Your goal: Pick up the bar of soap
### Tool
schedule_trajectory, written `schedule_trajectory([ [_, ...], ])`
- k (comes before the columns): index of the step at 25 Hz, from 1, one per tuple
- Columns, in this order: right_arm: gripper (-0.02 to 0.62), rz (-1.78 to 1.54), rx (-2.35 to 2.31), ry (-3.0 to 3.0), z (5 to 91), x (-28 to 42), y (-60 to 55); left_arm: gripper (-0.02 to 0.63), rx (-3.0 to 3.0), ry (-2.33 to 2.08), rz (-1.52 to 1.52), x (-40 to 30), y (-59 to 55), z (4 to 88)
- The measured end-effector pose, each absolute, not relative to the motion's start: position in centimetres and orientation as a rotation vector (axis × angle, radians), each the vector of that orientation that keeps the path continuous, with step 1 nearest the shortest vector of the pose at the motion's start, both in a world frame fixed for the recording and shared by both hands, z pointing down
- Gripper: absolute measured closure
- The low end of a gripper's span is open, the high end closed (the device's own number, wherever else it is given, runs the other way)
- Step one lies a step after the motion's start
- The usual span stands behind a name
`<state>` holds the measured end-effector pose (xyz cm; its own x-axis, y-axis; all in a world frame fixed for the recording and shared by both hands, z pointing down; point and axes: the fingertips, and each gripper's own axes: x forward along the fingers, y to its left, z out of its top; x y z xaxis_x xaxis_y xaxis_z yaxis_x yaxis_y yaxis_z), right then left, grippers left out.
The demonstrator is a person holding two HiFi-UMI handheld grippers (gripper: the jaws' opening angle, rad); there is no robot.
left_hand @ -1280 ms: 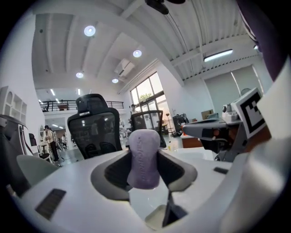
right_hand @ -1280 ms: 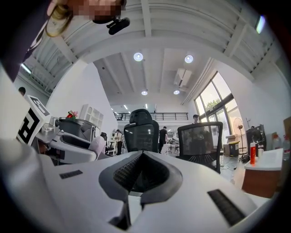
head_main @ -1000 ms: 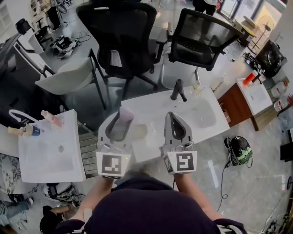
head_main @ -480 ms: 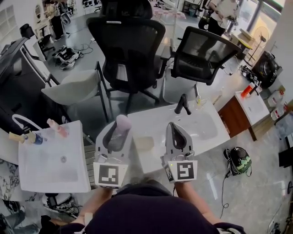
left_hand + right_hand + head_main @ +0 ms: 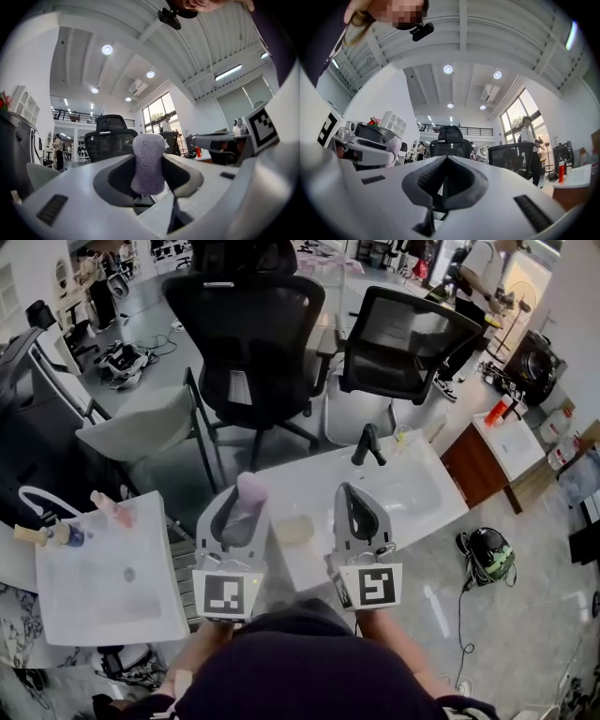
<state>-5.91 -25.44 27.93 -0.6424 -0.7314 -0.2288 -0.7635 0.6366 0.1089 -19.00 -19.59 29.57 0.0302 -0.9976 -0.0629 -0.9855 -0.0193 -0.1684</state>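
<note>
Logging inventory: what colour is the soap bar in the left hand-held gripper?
Soap bar: pale lilac, clearest in left gripper view.

Bright, even light: ceiling spotlights (image 5: pixel 107 49) at 11 o'clock, window (image 5: pixel 157 111) daylight mid-frame. Fisheye bending, dark vignette at rims; left gripper (image 5: pixel 148 161) blurs at 6 o'clock.

Bore embossed lettering lengthwise on pale lilac rounded soap bar (image 5: pixel 148 161), held betw. jaws of left gripper (image 5: pixel 242 502); looked approx. like "Safeguard", too soft to be sure. Showed black-and-white square markers (image 5: pixel 226 594) on cubes of left & right gripper (image 5: pixel 347 493): patterns only, no letters/nos. Found nothing else legible.
</note>
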Motion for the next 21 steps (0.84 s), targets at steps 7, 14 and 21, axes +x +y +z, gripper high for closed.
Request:
schedule_trajectory([
  [7,0.58,0.297,-1.247,2.666,28.1,-5.2,-24.9,0.428,-2.155,2.062,-0.111,-18.5,-19.3,30.5],
  [14,0.58,0.309,-1.262,2.663,28.3,-5.2,-24.7,0.428,-2.179,2.053,-0.121,-18.3,-19.4,31.3],
  [21,0.58,0.303,-1.291,2.682,28.8,-5.3,-24.6,0.428,-2.182,2.036,-0.114,-18.1,-19.4,31.3],
])
